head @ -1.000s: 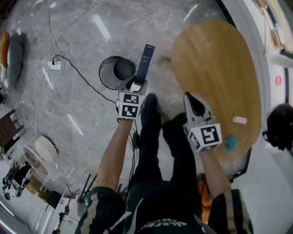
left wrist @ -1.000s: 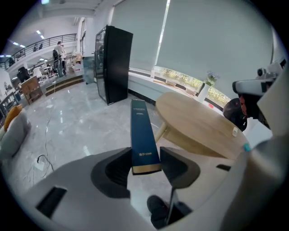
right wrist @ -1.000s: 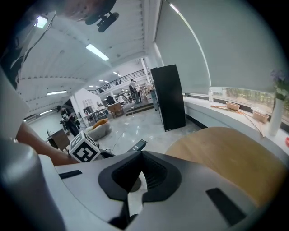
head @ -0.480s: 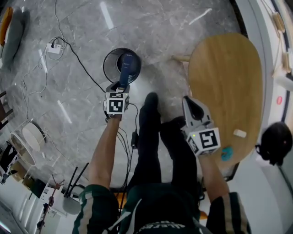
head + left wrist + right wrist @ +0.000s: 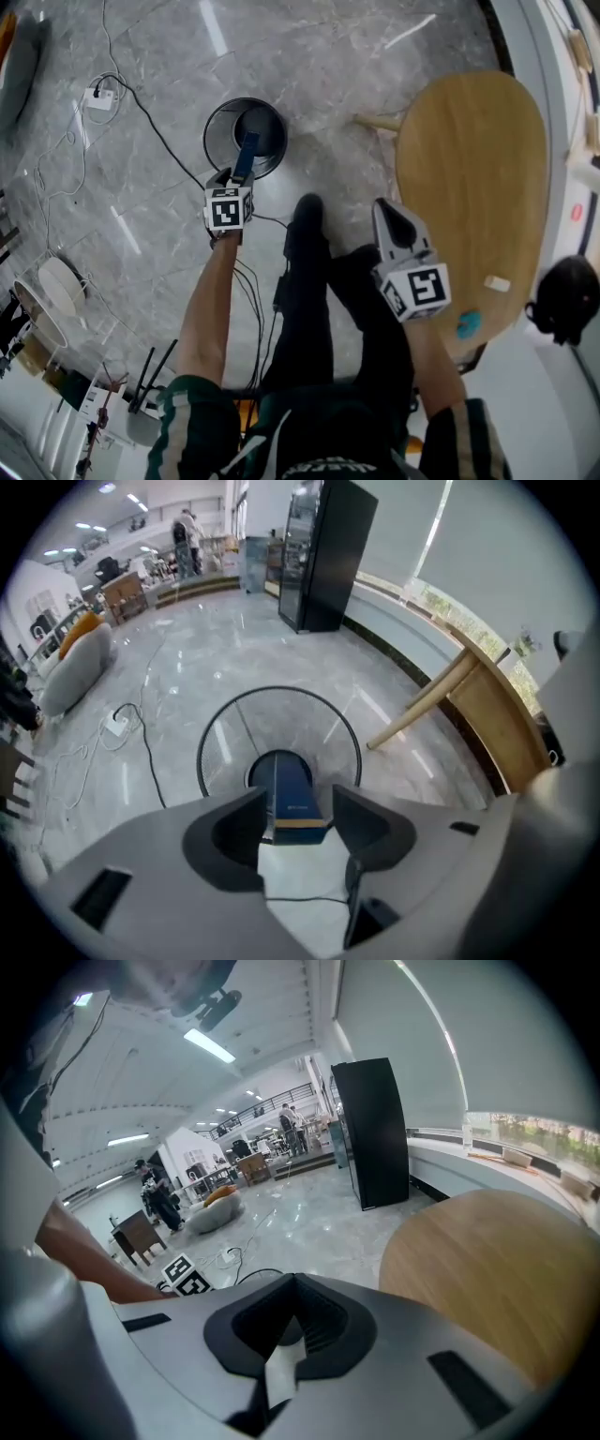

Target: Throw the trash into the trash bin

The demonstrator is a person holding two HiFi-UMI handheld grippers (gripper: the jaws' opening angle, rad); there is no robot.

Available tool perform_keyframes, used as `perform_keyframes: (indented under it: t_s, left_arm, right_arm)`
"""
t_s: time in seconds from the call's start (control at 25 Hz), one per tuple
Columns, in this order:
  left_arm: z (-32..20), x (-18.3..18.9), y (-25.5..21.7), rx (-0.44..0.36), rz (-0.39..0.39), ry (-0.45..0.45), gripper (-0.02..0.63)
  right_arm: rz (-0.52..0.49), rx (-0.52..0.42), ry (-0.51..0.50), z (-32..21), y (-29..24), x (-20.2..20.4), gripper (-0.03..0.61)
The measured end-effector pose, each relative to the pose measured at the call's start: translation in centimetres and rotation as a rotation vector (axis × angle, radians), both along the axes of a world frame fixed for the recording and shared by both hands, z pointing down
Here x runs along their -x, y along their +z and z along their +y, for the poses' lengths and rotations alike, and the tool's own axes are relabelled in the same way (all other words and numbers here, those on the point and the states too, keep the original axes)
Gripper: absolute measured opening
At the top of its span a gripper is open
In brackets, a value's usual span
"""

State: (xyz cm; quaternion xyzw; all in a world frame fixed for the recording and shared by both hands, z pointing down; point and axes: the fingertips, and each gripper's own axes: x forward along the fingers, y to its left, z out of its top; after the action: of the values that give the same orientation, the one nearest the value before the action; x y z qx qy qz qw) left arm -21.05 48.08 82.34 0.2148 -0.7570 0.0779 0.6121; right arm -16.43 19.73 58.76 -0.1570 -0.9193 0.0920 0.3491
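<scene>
Grey marble floor (image 5: 375, 56) fills most of the head view, w/ an oval wooden tabletop (image 5: 478, 169) at right & a round black wire trash bin (image 5: 217, 141) standing on the floor, far-left of the person's black-trousered legs (image 5: 309, 281). Left tongs (image 5: 242, 176) point steeply down at the bin & are clamped on a dark blue box (image 5: 247, 157), long & narrow. In the left gripper view the box (image 5: 292, 794) sits endwise in the left tongs (image 5: 300, 803), tan band at its near end, its far end showing inside the ring of the bin's rim (image 5: 225, 733). Can't tell if that end is below rim level or just above it. Right tongs (image 5: 386, 208) hang over the legs, just beside the tabletop's left edge, well apart from the bin. In the right gripper view the right tongs (image 5: 292, 1283) are closed together w/ nothing btwn them, tabletop (image 5: 487, 1260) at right. Black cable (image 5: 155, 127) runs over the floor from a white power strip (image 5: 97, 94) at far left, past the bin. Small white item (image 5: 497, 283) & teal item (image 5: 468, 324) lie near the tabletop's near edge. Tall black cabinet (image 5: 323, 555) stands far off in bkgd.
</scene>
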Motion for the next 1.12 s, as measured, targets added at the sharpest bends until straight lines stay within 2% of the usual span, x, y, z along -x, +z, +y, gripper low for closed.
perform_keyframes:
  t_s: [0.12,0.2,0.36,0.52,0.68,0.72,0.92,1.12]
  left_arm:
    - [0.0,1.6,-1.0,-0.011,-0.046,-0.049,0.204]
    - [-0.5,2.5,-1.8,-0.009,-0.070,-0.049,0.204]
    - [-2.2,2.5,-3.9,-0.020,-0.105,0.015,0.204]
    - [-7.5,1.8,-8.5,-0.119,-0.162,0.077,0.193]
    - [-13.5,2.1,-12.7,-0.193,-0.238,0.222,0.037]
    - [-15.1,1.9,-13.7,-0.211,-0.250,0.264,0.023]
    - [-23.0,0.2,-17.8,-0.265,-0.301,0.489,0.002]
    - [-31.6,-2.6,-21.8,-0.345,-0.356,0.638,0.002]
  right_arm:
    - [0.020,0.022,0.022,-0.6,-0.7,0.7,-0.002]
    - [0.024,0.028,0.034,-1.0,-1.1,1.0,-0.002]
    - [0.021,0.028,0.086,-2.0,-2.3,-0.6,-0.002]
    - [0.000,0.019,0.161,-4.6,-5.1,-4.0,-0.002]
    - [-0.010,0.013,0.239,-6.7,-7.1,-6.0,-0.002]
    - [-0.010,0.015,0.259,-7.2,-7.6,-6.4,-0.002]
    - [-0.055,-0.028,0.369,-11.3,-10.4,-9.2,-0.002]
    - [-0.086,-0.054,0.494,-16.3,-12.2,-13.1,-0.002]
